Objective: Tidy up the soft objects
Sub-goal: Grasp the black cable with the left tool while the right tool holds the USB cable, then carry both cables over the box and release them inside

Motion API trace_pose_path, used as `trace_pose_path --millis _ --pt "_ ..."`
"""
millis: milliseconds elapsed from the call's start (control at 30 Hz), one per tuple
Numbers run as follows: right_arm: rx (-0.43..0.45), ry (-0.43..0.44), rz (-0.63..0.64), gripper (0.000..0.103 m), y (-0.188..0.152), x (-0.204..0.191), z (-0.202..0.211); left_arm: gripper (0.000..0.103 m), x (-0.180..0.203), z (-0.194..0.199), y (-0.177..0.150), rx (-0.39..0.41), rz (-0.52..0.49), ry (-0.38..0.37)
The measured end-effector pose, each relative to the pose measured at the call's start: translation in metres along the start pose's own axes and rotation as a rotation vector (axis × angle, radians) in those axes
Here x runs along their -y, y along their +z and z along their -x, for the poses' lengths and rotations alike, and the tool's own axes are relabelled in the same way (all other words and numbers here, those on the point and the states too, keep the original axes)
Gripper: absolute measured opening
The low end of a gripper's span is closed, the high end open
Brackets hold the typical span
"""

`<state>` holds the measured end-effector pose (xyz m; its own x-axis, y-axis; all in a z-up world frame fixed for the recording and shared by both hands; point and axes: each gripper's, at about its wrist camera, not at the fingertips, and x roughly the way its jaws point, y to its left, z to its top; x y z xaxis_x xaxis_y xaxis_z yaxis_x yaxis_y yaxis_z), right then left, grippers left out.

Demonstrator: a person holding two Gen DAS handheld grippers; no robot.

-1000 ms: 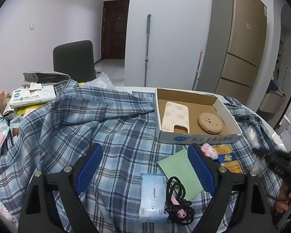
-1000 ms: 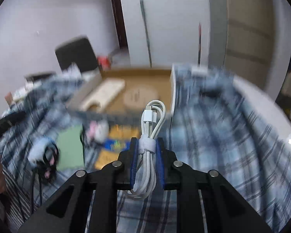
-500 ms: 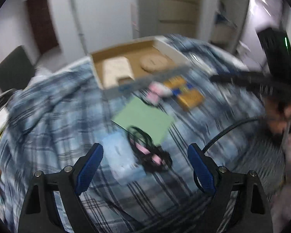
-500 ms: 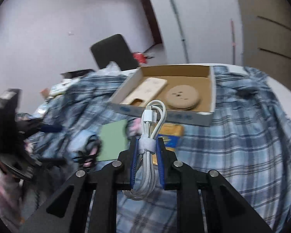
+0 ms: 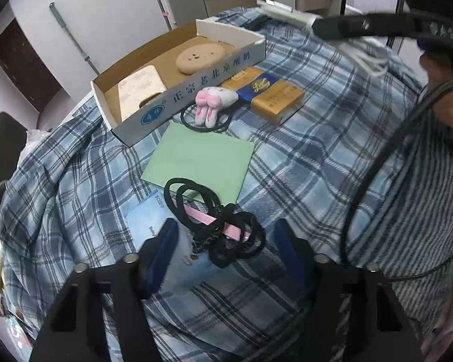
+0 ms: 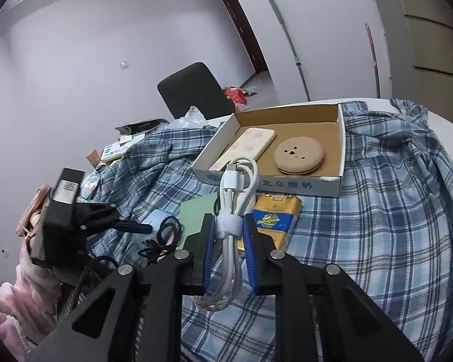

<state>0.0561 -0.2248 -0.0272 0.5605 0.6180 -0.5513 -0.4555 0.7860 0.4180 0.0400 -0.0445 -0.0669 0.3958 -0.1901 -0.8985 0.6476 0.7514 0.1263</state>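
Observation:
My left gripper points down over a tangle of black hair ties on a pink card. Its jaws are closing with the tangle between them, and the blue pads stand just clear of it. The tangle lies across a light blue tissue pack and a green pad. My right gripper is shut on a coiled white cable, held above the plaid cloth in front of the cardboard box. A pink-and-white bunny hair tie lies by the box.
The box holds a cream phone case and a round tan compact. A yellow-and-blue packet lies beside the bunny. Clutter of boxes sits at the table's far left, with a dark chair behind. A person's striped sleeve is at the right.
My left gripper has tipped down and dropped onto the black hair-tie tangle, and its jaws have narrowed. The right gripper kept the white cable and swung to face the box.

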Motion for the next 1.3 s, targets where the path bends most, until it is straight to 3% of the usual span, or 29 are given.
trace_pose_path --millis 167,233,300,367,500,700,800,967,1100,1300 --pt "0.015 -0.019 0.028 0.018 0.0 -0.004 0.004 0.058 0.006 -0.008 0.002 -0.019 -0.059 0.026" --pt "0.016 -0.023 0.031 0.018 0.0 -0.004 0.004 0.045 0.008 -0.01 0.003 -0.027 -0.066 0.029" --pt "0.015 -0.031 0.034 0.018 0.0 -0.004 0.003 0.019 0.007 -0.012 0.006 -0.033 -0.06 0.041" --pt "0.018 -0.042 0.039 0.018 0.0 -0.004 0.002 0.008 0.003 -0.013 0.008 -0.035 -0.035 0.034" --pt "0.058 -0.144 0.115 0.018 -0.003 -0.013 0.0 0.007 0.0 -0.001 0.009 0.051 0.006 0.038" --pt "0.075 -0.146 0.149 0.018 -0.002 -0.021 0.002 0.007 -0.005 0.046 0.013 0.27 0.105 0.079" --pt "0.081 -0.162 0.152 0.018 0.002 -0.029 0.009 0.007 -0.007 0.064 0.018 0.339 0.156 0.075" --pt "0.09 -0.218 0.171 0.018 0.015 -0.056 0.041 0.007 -0.001 0.087 0.029 0.412 0.174 0.068" --pt "0.049 -0.266 0.153 0.018 0.024 -0.074 0.078 0.008 0.004 0.106 0.034 0.458 0.203 0.054" --pt "-0.045 -0.429 0.198 0.018 0.009 -0.081 0.111 0.007 0.011 0.14 0.035 0.549 0.253 0.052"
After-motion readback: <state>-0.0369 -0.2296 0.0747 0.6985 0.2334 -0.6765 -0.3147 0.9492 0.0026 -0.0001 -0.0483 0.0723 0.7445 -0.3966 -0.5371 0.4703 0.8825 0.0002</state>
